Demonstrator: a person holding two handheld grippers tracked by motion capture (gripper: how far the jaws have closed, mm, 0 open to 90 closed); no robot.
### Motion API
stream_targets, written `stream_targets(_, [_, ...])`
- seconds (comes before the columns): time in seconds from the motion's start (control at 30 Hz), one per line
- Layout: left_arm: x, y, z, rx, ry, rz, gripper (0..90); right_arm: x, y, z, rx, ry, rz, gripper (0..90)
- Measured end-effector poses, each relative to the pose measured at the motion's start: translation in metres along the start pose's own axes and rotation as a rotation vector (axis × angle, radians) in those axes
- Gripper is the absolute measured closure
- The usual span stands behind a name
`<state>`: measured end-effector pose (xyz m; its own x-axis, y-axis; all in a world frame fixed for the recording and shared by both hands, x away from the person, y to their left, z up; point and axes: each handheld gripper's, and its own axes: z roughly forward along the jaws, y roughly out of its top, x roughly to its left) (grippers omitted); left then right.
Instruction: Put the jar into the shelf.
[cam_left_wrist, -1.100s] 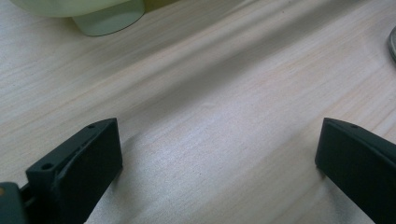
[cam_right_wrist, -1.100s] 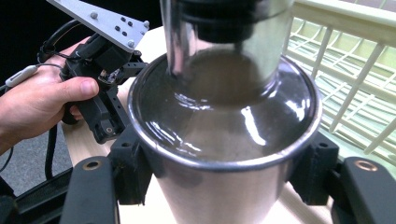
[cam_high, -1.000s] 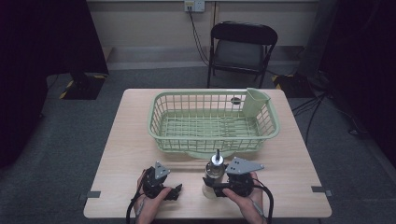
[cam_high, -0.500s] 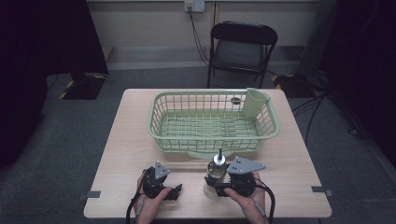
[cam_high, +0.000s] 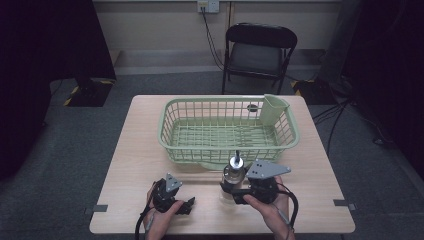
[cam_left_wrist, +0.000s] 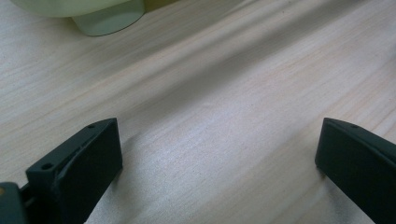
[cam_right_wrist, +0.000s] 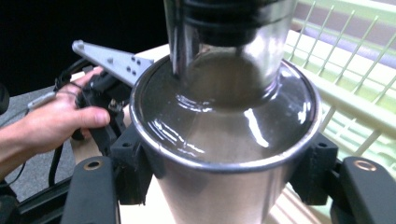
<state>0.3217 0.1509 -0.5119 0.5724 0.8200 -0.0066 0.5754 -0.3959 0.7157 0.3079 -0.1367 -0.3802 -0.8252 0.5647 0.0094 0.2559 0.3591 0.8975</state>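
Right gripper (cam_high: 231, 192) clamped on metal shaker (cam_high: 233, 172), pads tight on its lower body, seen close in right gripper view (cam_right_wrist: 224, 140): steel cone, clear cap above. Shaker upright, near table's front edge, just in front of green dish basket (cam_high: 170, 130), outside it. Shadow under its base in high view; prob. clear of tabletop (cam_high: 130, 160), though contact can't be told for sure. Left gripper (cam_high: 186, 205) down by table's front edge, well left of shaker, jaws wide apart, nothing betw. them but bare wood (cam_left_wrist: 219, 140); basket foot (cam_left_wrist: 109, 18) at top of left gripper view.

Progress, as judged: grasp done, lift apparently begun. Left to do, likely: carry shaker fwd over basket's near rim, lower onto wire floor, release. Basket interior bare apart from cutlery cup (cam_high: 272, 109) fixed at far right corner, so plenty of room. Approx. early-to-mid stage; nothing placed yet. Left gripper idle, no part in hold.
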Motion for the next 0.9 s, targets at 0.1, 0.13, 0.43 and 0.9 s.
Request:
stream_targets(0.1, [0.0,0.0,0.0,0.0,0.0,0.0,0.3,-0.001,0.008,-0.001,0.0,-0.001,-0.007,34.3])
stream_targets(0.13, [0.0,0.0,0.0,0.001,0.0,0.003,0.3,-0.001,0.011,-0.002,0.003,0.0,-0.006,34.3])
stream_targets(0.43, [0.0,0.0,0.0,0.001,0.0,0.0,0.3,-0.005,0.035,-0.011,-0.011,-0.008,-0.019,34.4])
stream_targets(0.9, [0.0,0.0,0.0,-0.001,0.0,-0.001,0.3,-0.02,0.083,-0.023,-0.031,-0.019,-0.041,34.6])
